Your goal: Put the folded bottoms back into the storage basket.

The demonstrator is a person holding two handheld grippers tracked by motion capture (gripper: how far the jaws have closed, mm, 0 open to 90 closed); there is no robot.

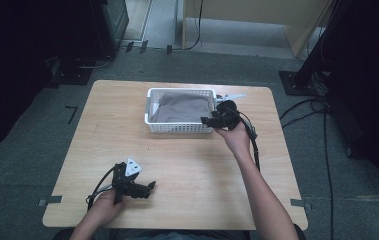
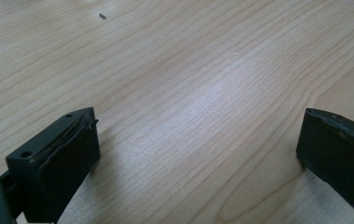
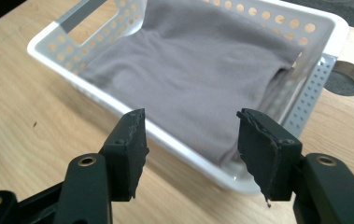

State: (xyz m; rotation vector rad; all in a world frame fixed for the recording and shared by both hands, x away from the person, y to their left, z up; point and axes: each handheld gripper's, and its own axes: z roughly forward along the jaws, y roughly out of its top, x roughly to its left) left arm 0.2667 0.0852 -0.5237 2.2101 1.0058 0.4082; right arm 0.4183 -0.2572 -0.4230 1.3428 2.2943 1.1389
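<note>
While the right tongs [image 3: 191, 154] hang half open with nothing between the pads, just off the near right corner of the white basket [image 1: 149, 107], the grey cloth [image 3: 198, 65] lies spread inside it, filling the bottom and lapping up the walls. Beyond the basket's far corner a round cable port [image 3: 347, 77] is set into the bench [image 1: 187, 175]. That forearm reaches diagonally forward. The left tongs [image 2: 198, 158] gape wide over bare wood near the front edge, hand low, well apart from the basket.
</note>
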